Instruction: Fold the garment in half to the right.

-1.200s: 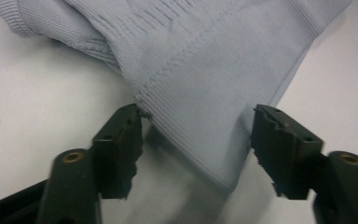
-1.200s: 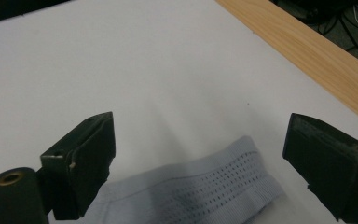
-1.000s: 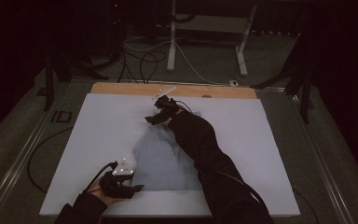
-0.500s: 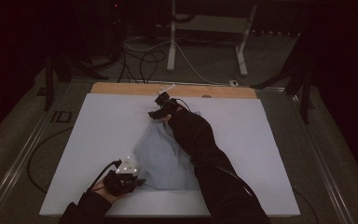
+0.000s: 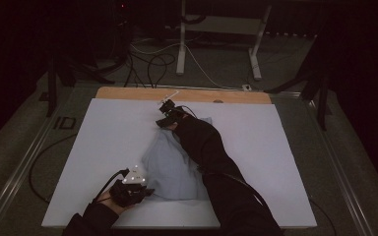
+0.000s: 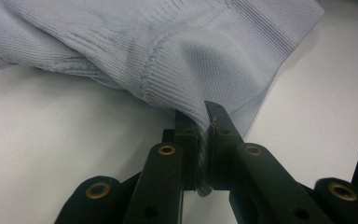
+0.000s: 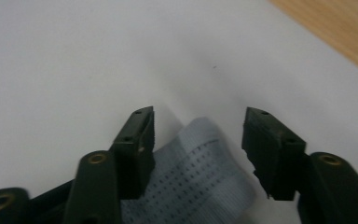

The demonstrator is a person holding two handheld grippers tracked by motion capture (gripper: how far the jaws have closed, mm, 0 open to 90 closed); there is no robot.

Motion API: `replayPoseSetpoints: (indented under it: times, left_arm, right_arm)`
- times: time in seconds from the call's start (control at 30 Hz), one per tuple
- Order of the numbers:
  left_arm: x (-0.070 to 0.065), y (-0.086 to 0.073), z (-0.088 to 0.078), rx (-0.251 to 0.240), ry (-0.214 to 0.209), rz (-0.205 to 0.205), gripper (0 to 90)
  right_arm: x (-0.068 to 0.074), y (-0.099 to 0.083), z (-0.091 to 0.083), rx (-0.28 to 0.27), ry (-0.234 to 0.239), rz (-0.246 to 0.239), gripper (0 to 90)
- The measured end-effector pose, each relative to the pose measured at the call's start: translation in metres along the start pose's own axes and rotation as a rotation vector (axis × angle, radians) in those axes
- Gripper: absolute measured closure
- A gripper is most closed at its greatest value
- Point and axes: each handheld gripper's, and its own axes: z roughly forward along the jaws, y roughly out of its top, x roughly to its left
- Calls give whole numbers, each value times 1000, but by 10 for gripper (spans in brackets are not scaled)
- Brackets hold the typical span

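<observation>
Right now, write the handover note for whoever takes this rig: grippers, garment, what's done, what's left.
Left gripper: shut on the near edge of the light blue knit garment, at the near left of the white table.
Right gripper: jaws have just been closing and stand either side of the garment's far edge without pressing it; not yet a grip.
Done: near edge secured.
Left: likely close the right gripper on the far edge, then lift or spread the crumpled garment.
</observation>
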Motion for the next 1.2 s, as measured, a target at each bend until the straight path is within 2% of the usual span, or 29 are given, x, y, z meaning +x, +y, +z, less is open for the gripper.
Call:
replayPoseSetpoints:
  times: [0.07,0.13,0.2,0.23,0.27,0.43,0.47,0.6,0.8,1.2]
  left_arm:
    - [0,0,0,1,-2,2,868]
    - [0,0,0,2,-2,2,868]
    - [0,0,0,3,-3,5,868]
    - [0,0,0,3,-4,5,868]
    - [0,0,0,3,-4,5,868]
    - [0,1,0,0,-6,3,869]
    - [0,1,0,1,-6,4,870]
    - [0,1,-1,-1,-9,4,872]
    - [-1,3,-3,-9,-6,2,874]
    - [-6,11,-9,-16,-10,28,874]
  right_arm:
    - [3,0,4,30,0,-16,548]
    - [5,-1,6,44,-2,-26,565]
    - [5,-1,6,44,2,-25,604]
    - [5,-1,6,48,7,-29,655]
    - [5,-1,6,48,7,-29,655]
    - [7,2,4,59,18,-47,815]
    - [10,3,4,64,10,-91,833]
    - [12,6,4,77,12,-119,842]
    - [11,9,-3,56,20,-109,845]
    - [8,16,-24,21,32,-115,847]
